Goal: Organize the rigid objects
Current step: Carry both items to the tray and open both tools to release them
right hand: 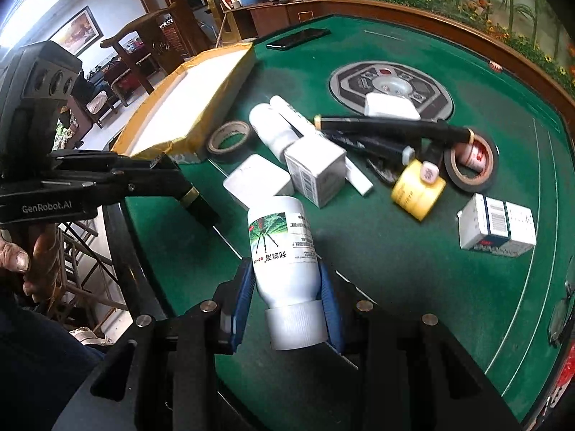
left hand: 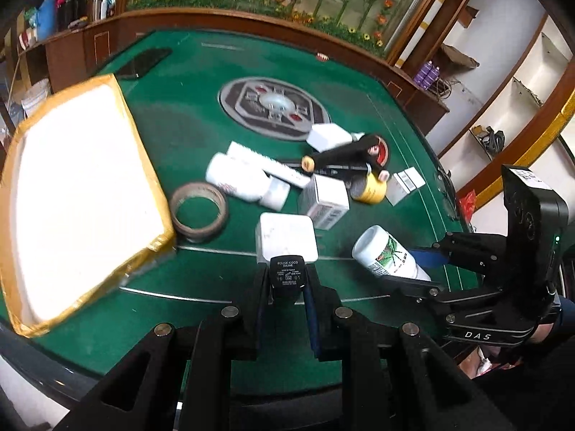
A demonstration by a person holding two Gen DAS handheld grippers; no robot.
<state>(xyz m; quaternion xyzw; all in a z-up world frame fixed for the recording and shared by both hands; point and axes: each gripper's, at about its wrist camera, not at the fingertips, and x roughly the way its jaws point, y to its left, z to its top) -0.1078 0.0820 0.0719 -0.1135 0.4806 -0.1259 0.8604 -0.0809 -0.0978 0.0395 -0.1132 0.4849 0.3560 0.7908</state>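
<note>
My left gripper (left hand: 287,283) clenched on black lipstick tube (left hand: 286,276) | my right gripper (right hand: 287,300) grasping white bottle (right hand: 284,248), cap toward me | both seemingly above green table (left hand: 172,107) | open box (left hand: 72,186) left of the clutter.

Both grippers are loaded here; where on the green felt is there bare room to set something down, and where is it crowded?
Free: the felt between the barcode box and the near edge, and the far felt between the black phone and the round centre panel. Crowded: the heap from the brown tape ring across to the black tape roll.
</note>
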